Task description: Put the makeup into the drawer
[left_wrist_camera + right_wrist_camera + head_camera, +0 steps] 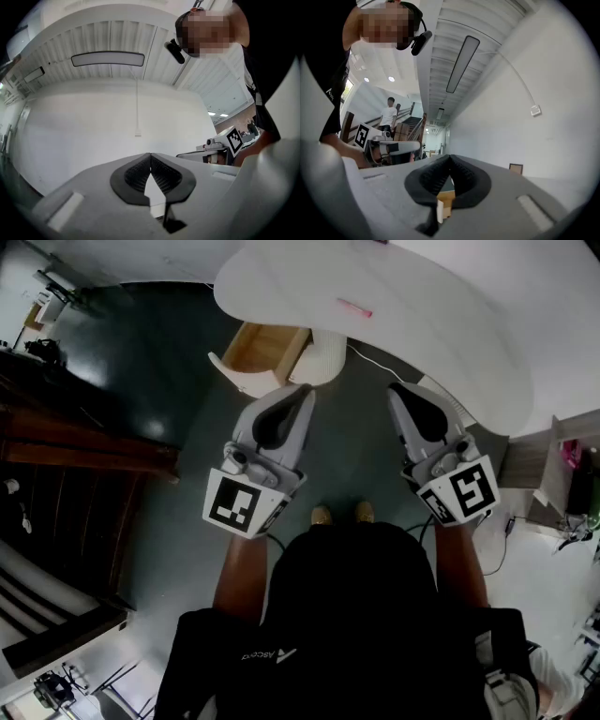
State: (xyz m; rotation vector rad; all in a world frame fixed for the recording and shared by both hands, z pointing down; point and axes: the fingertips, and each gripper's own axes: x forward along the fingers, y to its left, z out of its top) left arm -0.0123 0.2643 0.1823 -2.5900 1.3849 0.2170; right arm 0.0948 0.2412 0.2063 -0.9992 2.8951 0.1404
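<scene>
A small pink makeup item (pixel 355 307) lies on the white curved table (pixel 450 324). Under the table's left end an open wooden drawer (pixel 265 347) with a white front sticks out; I see nothing inside it. My left gripper (pixel 305 392) is held level just below the drawer, its jaws shut and empty. To its right my right gripper (pixel 396 388) is also shut and empty, short of the table edge. The left gripper (pixel 150 155) faces a bare white wall. Beneath the pads of the right gripper (pixel 450 158) a bit of the drawer's wood (pixel 446 205) shows.
Dark wooden stairs (pixel 66 451) run along the left. A white cable (pixel 380 360) trails over the dark floor below the table. A shelf unit with odds and ends (pixel 562 479) stands at the right. A second person (pixel 389 116) stands far back by a staircase.
</scene>
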